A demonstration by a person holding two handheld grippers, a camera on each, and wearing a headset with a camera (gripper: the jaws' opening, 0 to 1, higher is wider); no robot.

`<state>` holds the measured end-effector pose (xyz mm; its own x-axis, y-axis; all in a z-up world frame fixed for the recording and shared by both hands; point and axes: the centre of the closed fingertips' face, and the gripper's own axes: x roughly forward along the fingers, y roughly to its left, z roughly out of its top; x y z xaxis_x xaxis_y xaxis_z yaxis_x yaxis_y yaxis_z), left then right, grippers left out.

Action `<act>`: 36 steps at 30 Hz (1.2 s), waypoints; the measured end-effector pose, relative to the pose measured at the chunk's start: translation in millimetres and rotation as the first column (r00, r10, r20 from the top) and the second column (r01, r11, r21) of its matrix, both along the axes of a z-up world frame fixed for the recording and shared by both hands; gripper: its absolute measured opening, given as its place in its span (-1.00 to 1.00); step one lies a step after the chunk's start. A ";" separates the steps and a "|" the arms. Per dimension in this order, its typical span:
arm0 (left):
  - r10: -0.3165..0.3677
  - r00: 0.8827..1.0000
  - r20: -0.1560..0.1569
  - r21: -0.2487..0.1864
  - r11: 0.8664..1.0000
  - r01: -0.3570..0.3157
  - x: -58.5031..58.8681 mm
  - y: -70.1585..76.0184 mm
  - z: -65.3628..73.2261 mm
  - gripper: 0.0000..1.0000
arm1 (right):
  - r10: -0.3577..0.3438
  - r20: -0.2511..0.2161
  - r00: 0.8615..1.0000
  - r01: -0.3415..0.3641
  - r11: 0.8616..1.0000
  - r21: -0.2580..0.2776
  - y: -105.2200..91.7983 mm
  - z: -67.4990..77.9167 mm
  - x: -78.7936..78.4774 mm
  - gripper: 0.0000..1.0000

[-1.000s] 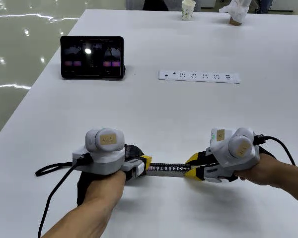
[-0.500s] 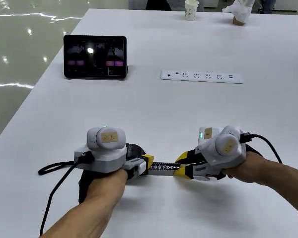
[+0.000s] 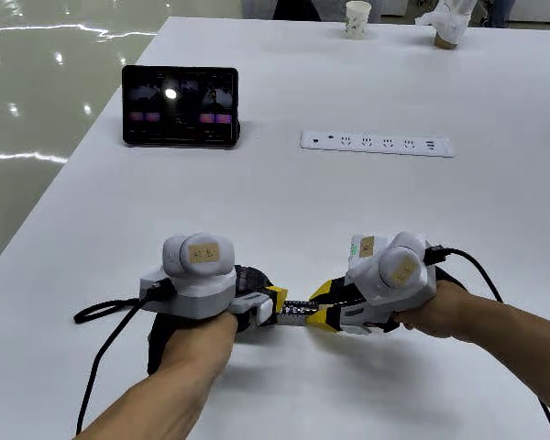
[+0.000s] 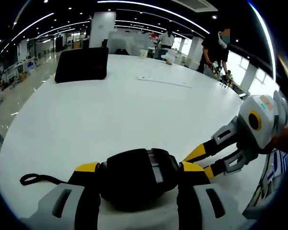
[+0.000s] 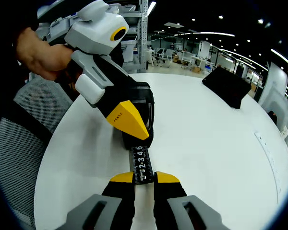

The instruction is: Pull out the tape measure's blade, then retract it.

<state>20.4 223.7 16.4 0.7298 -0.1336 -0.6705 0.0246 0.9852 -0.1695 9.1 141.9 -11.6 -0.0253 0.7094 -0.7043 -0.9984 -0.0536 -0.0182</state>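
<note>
The tape case (image 4: 134,184) sits at 6 o'clock on the table (image 3: 348,211), clamped across its broad sides by the left gripper (image 3: 268,302), whose jaws stand as far apart as the case is thick. At 3 o'clock from the case, the right gripper (image 5: 144,178) has its jaws almost closed, pinching the tip of the blade (image 5: 140,160). Only a short numbered length runs between the two. The case looks hard, compact and fairly dense, so a firm side clamp suits it. The blade is probably thin spring steel, stiff along its curve but easy to kink, slick and sharp-edged. It is best held at the very end and kept in line with the case mouth, since the spring will likely tug it back
</note>
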 end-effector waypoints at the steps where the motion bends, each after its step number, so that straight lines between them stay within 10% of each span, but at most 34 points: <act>1: 0.000 1.000 0.000 -0.001 1.000 0.000 0.0 0.0 -0.1 0.20 | 0.001 -0.001 1.000 -0.001 1.000 0.000 1.1 0.0 -0.3 -0.78; 36: -0.007 1.000 -0.014 -0.010 1.000 0.007 1.5 -0.3 -4.7 0.22 | 0.050 0.022 0.999 -0.050 0.999 0.003 33.3 -2.5 -7.1 -0.76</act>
<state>21.9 223.4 11.6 0.7189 -0.1459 -0.6796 0.0294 0.9832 -0.1801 1.9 175.2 -14.1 -0.0455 0.7105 -0.7022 -0.9939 -0.1031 -0.0399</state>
